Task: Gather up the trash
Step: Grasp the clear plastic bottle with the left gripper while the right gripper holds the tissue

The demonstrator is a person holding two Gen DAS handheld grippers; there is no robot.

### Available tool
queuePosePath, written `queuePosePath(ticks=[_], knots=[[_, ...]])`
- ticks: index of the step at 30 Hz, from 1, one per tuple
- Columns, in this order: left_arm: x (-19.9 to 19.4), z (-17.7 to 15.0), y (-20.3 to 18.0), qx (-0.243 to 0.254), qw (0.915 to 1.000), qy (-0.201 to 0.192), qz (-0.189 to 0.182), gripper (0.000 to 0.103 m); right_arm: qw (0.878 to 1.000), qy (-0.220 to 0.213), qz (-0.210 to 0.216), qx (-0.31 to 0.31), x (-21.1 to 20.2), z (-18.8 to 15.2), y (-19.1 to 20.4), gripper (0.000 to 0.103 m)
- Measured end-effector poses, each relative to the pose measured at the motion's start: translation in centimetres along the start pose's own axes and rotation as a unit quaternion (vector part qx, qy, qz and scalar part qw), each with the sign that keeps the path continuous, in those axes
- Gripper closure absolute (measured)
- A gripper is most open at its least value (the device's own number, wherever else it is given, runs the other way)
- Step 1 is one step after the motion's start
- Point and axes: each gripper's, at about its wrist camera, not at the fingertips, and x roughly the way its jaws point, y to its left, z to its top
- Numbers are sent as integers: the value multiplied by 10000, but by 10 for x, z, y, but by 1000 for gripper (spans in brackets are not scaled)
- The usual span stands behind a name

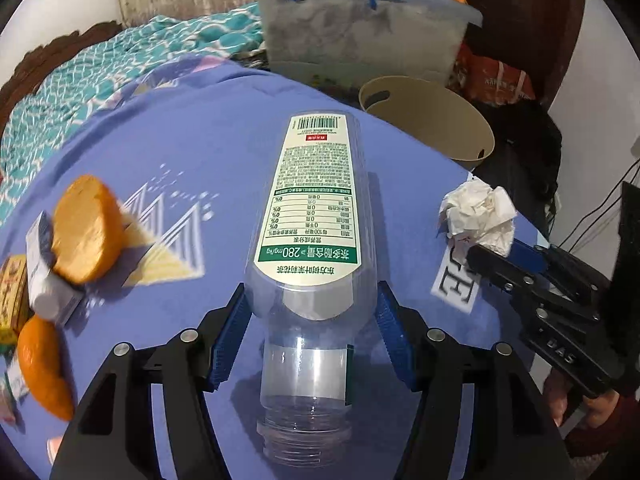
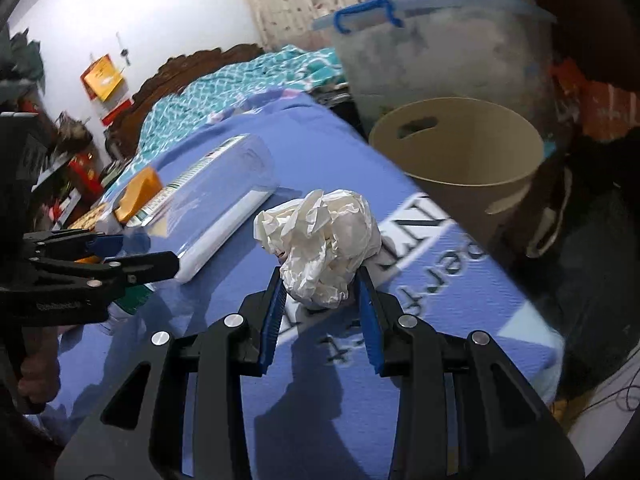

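A clear, empty plastic bottle (image 1: 312, 200) with a white and green label lies on the blue cloth, neck toward me. My left gripper (image 1: 311, 292) is shut on its shoulder, both blue pads against its sides. A crumpled white paper ball (image 2: 324, 240) sits near the cloth's right edge, and my right gripper (image 2: 320, 276) is shut on its lower part. The left wrist view shows the right gripper (image 1: 492, 252) at the same paper ball (image 1: 480, 212). The right wrist view shows the left gripper (image 2: 148, 254) on the bottle (image 2: 224, 192). A beige bin (image 1: 440, 120) stands beyond the table's far right edge.
Orange peel pieces (image 1: 86, 232) and small boxes (image 1: 40, 276) lie at the left of the blue cloth (image 1: 180, 128). A large lidded plastic tub (image 1: 360, 32) with blue clips stands behind the bin (image 2: 460, 152). A teal blanket (image 1: 80, 80) lies at the far left.
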Motion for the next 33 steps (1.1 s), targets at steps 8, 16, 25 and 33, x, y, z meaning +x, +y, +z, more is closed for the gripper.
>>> queuePosePath(ticks=[8,16,25,33], knots=[[9,11,-11,24,9996,-42,270,44,9999,-92,49,-57,1,-3,-2,65],[6,3,-2,-175,9985,127,503,43,9999,-104,52,32,0,-6,-3,63],[1,-22,7,-398,9961,470,632,43,9999,-98,-81,9,1,-4,2,58],[-7,-39,5,-340,9957,501,695,43,9998,-72,-189,-55,3,-3,6,56]])
